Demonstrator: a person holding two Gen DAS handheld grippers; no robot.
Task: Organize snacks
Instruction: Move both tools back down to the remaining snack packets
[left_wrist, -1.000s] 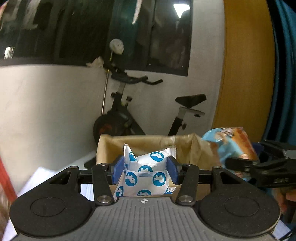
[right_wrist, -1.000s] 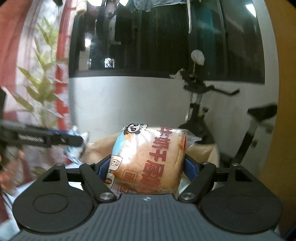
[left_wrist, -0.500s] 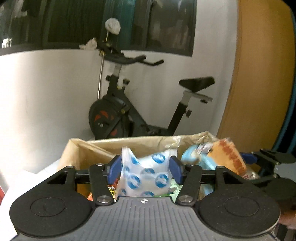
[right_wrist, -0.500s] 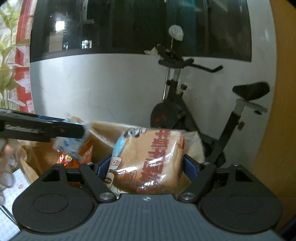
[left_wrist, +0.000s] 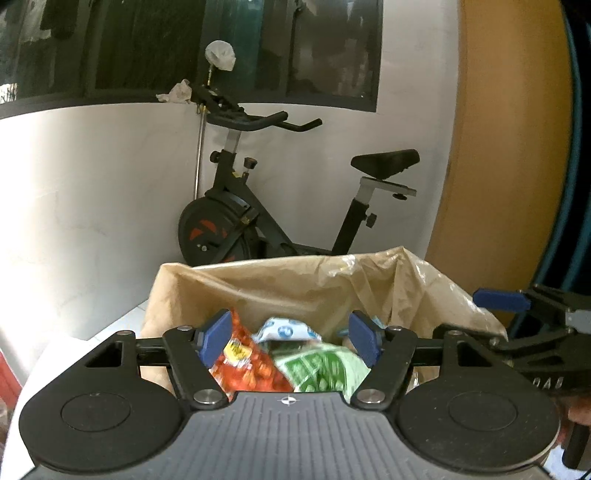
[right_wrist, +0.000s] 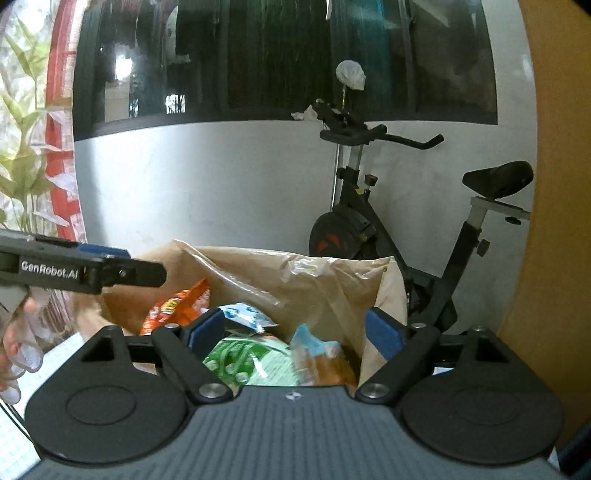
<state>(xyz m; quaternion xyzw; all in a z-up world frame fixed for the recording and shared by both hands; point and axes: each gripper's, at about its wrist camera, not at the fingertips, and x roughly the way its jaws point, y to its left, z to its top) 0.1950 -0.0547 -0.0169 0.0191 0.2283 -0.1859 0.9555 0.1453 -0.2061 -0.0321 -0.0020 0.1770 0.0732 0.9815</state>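
- Left gripper (left_wrist: 291, 338): fingers (left_wrist: 216, 334) spread apart and gripping nothing; the jaws have just been opening, and the white packet with blue dots now lies free below and beyond them, no pad touching it.
- Right gripper (right_wrist: 295, 330): fingers (right_wrist: 384, 332) likewise parted and empty; these jaws too have just been opening, and the orange bread packet sits loose underneath, between the pads but clear of both.
- Paper bag (left_wrist: 280, 284): brown, open-mouthed, upright, its rim crumpled; both grippers hang over the mouth, pointing forward and somewhat down into it. It stands on a pale tabletop (left_wrist: 122, 321).
- Contents, left-wrist view: white-and-blue packet (left_wrist: 284, 329) toward the middle and rear; red-orange snack bag (left_wrist: 251, 369) on the left; green packet (left_wrist: 321, 369) on the right, nearest the camera.
- Contents, right-wrist view: orange bread packet (right_wrist: 325, 363) with a pale blue end, lying just right of the green packet (right_wrist: 251, 360); its long axis cannot be told, as it is partly hidden by the gripper body.
- Governing relation: both released snacks lie below the fingers, inside the bag walls; judged, each hand can draw back and up without snagging, provided the rim is cleared. The right fingers stand nearest the bag's right wall.
- Background: exercise bike (left_wrist: 258, 206) against a white wall, well apart from the bag.
- Task standing, judged: these two snacks are stowed.
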